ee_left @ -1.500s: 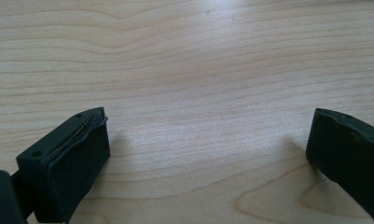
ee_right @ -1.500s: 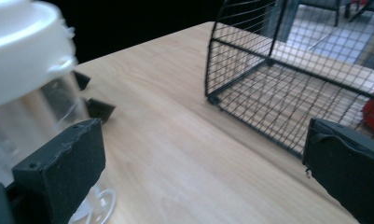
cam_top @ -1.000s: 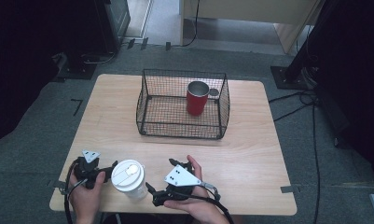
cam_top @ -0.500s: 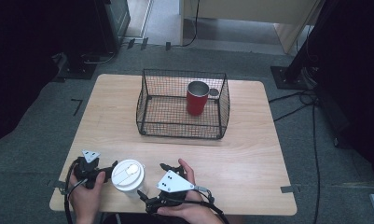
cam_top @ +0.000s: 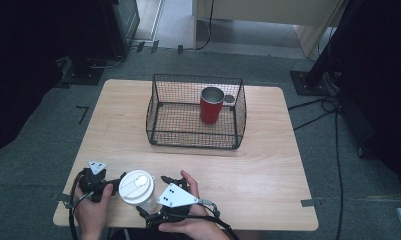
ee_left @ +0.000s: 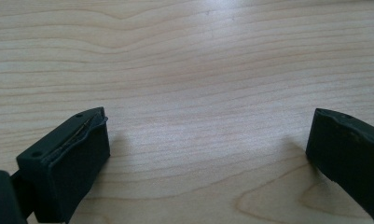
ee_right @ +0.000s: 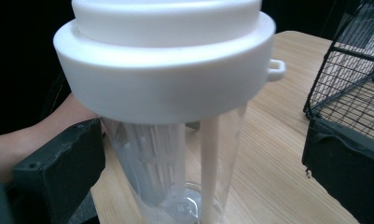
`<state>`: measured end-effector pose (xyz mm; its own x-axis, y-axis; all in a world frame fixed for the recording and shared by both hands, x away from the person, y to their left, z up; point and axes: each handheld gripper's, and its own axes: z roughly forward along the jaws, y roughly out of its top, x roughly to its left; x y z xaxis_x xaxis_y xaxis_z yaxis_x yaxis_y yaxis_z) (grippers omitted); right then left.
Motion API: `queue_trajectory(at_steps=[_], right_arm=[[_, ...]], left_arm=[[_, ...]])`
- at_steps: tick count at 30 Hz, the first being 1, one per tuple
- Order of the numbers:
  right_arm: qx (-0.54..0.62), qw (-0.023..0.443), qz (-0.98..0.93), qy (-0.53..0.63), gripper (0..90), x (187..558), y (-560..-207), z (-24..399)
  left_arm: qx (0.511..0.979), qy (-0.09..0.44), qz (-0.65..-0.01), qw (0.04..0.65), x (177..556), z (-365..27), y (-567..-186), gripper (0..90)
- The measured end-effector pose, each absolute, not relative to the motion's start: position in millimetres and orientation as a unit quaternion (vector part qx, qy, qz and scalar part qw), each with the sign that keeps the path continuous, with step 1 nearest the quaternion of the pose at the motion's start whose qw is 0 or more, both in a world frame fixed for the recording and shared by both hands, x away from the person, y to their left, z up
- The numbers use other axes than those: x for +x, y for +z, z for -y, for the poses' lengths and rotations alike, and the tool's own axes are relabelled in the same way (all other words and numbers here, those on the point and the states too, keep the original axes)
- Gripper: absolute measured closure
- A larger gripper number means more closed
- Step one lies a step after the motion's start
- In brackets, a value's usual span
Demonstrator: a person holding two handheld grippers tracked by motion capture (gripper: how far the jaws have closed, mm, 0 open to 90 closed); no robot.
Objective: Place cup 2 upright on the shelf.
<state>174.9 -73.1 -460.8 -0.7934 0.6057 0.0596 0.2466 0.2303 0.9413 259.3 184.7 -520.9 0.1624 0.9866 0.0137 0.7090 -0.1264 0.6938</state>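
Since the earlier frames the right gripper (cam_top: 153,197) had swung leftward along the near edge until its fingers flanked the clear cup (cam_top: 137,189), while the left gripper (cam_top: 99,181) stayed where it was.

Largest first, the wooden table (cam_top: 268,165) carried everything. Toward its far side stood the black wire basket (cam_top: 197,111), and inside that, near its right wall, a red mug (cam_top: 211,104) stood upright.

At the near left edge the clear cup with its white lid (ee_right: 166,70) stood upright on the table, between the two grippers. Seen from the right gripper view, that gripper's fingers (ee_right: 58,172) were spread wide, one on each side of the cup's transparent body; whether the left one touched the wall could not be told, and the right one stood apart from it. A corner of the basket showed beyond the right finger.

In the left gripper view, the left gripper's fingers (ee_left: 68,158) were likewise wide apart, resting low over bare wood with nothing between them. The person's left hand (cam_top: 90,210) held that gripper just beside the cup.
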Motion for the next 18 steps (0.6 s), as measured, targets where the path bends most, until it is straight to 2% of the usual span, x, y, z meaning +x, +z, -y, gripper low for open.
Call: queue_trajectory(at_steps=[11, 18], right_arm=[[0.277, 0.156, -0.763, 0.563, 0.5, 181.0, -460.6, 57.4], [0.270, 0.157, -0.763, 0.566, 11.4, 183.4, -460.6, 53.4]], left_arm=[[0.708, 0.247, -0.598, 0.282, 259.3, -184.6, -520.9, 0.0], [0.708, 0.247, -0.599, 0.282, 259.3, -184.6, -521.0, 0.0]])
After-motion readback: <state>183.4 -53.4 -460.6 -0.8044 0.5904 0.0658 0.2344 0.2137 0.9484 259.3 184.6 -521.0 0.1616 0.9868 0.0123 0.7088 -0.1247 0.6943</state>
